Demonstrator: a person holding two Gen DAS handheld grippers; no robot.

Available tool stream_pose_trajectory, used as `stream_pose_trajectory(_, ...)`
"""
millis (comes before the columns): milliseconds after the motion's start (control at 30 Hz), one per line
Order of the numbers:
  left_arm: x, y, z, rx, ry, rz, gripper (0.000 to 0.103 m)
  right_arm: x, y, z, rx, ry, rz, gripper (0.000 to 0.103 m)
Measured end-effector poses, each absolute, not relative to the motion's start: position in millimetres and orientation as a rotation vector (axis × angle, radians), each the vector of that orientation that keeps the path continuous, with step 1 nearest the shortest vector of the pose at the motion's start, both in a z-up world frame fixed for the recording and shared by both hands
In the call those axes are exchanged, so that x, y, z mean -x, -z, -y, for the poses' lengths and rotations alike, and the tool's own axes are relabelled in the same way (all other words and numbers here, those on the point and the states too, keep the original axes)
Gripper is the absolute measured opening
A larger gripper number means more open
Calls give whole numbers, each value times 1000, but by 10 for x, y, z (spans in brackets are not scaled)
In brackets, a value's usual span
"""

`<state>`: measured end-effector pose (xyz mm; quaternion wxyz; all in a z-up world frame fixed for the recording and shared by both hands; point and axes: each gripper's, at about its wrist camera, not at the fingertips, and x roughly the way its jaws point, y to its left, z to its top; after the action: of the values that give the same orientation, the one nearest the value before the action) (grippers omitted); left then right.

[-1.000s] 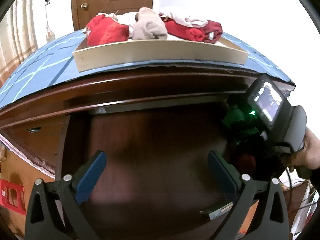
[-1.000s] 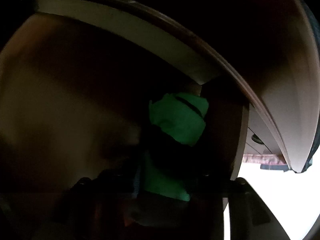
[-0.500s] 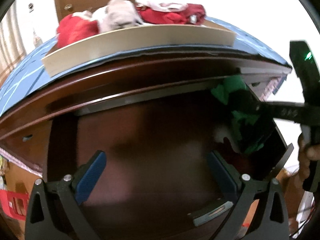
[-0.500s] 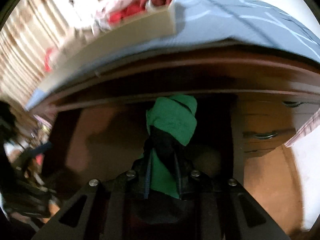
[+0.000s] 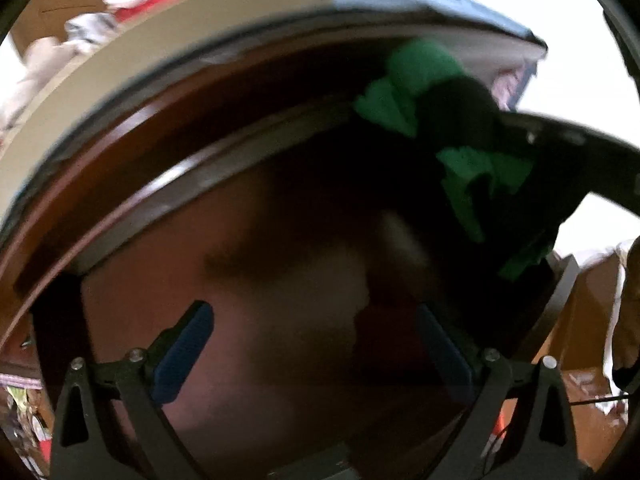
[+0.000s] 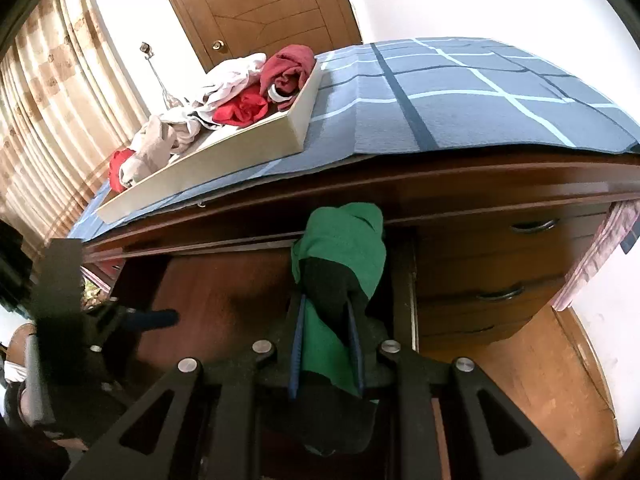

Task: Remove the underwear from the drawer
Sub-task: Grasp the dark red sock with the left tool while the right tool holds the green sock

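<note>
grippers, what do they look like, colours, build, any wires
Both are matte black plastic with blue ribbed pads on the two fingers. The right gripper has triangular cut-outs in its arms and round silver bolts at the joints. The left gripper is built the same, with the same silver screw heads. A thin black wire runs past the left gripper's right side. No sleeve shows clearly.

You have no text to read here: no label, brand, number or sign shows in either wrist view.
</note>
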<state>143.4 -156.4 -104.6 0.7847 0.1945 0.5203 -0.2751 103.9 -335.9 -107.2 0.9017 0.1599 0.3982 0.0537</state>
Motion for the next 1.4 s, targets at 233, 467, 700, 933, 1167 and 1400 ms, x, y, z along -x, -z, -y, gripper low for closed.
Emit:
stream_pose_trajectory(233, -1549, 1370, 1725, -416, 560, -1321, 90, -943, 1056, 3345, -388, -131, -772, 22)
stream_pose_trajectory(467, -1596, 1541, 1781, -381, 509, -1442, 81, -887, 1070, 3375, -403, -149, -758, 22)
stream_pose_trajectory(700, -1563, 1666, 1962, -383, 542, -1538, 78, -866, 1049, 3412, -412, -146, -742, 22)
stream_pose_trajectory(933, -1504, 1673, 2006, -410, 573, -1512, 56, -853, 1065, 3416, -421, -140, -748, 22)
stream_pose_trajectory(1167, -1320, 1504, 1978, -379, 607, -1332, 22, -829, 1067, 3417, -439, -126, -745, 22)
stream_pose_trajectory(1400, -1224, 1170, 1704, -280, 549, -1157, 16, -812, 1116, 3358, -455, -106, -753, 22)
